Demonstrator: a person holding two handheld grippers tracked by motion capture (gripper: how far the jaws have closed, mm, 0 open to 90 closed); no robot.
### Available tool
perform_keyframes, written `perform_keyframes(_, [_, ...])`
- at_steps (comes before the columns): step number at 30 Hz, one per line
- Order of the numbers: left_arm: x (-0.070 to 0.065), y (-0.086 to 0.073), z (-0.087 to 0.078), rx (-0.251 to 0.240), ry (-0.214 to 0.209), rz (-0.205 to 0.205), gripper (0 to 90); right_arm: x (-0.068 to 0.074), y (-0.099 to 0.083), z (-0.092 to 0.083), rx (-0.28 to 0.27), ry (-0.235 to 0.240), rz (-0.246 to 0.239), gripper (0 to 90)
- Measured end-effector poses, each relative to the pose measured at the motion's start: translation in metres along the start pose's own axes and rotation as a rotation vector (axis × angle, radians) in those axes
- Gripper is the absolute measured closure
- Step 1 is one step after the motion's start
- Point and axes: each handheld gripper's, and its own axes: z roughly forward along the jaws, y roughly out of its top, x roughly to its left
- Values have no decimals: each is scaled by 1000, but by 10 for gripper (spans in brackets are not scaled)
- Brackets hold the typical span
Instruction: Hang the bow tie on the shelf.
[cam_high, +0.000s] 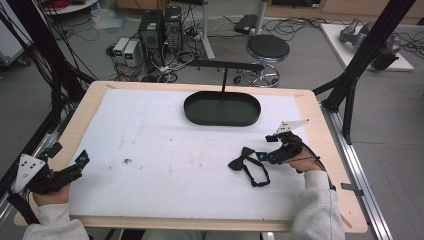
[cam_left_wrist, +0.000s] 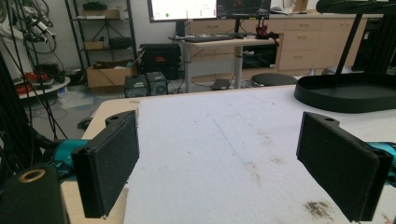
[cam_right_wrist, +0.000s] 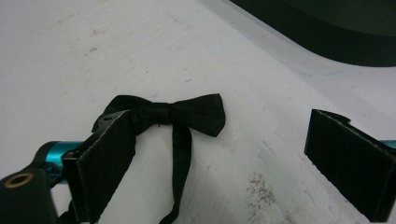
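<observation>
A black bow tie (cam_high: 241, 157) lies flat on the white mat (cam_high: 165, 150) at the right, its strap (cam_high: 258, 176) looped toward the table's front edge. My right gripper (cam_high: 261, 156) hovers just right of it, open. In the right gripper view the bow tie (cam_right_wrist: 187, 112) lies ahead of my right gripper (cam_right_wrist: 219, 116); the left jaw covers part of its left wing, the right jaw stands well clear, and neither pad presses on it. My left gripper (cam_high: 81, 162) rests at the front left corner, open and empty; in its own view my left gripper (cam_left_wrist: 220, 120) has bare mat between the jaws.
A black oval tray base (cam_high: 222, 109) with an upright pole and crossbar (cam_high: 225, 65) stands at the back middle of the mat; the base (cam_left_wrist: 345, 93) also appears ahead right in the left gripper view. Wooden table edges (cam_high: 325, 150) surround the mat. A stool, computers and cables lie beyond.
</observation>
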Motion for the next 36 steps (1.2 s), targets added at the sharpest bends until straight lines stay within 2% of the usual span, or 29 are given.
perform_keyframes(16, [-1,-1,1,11,2,6,135,0,-2,19,47,35,-37,140])
perform_keyframes(20, [-1,-2,1,10,2,4,135,0,-2,20,26,62,-8,142])
perform_keyframes(24, [-1,-2,1,13,4,7,134,-1,-4,22,39,79,16,143])
perform_keyframes(31, [-1,-2,1,13,7,3,135,-1,-5,26,54,63,-16,189])
perform_keyframes(36, [0,-3,1,13,7,3,135,0,-5,29,67,69,-39,261])
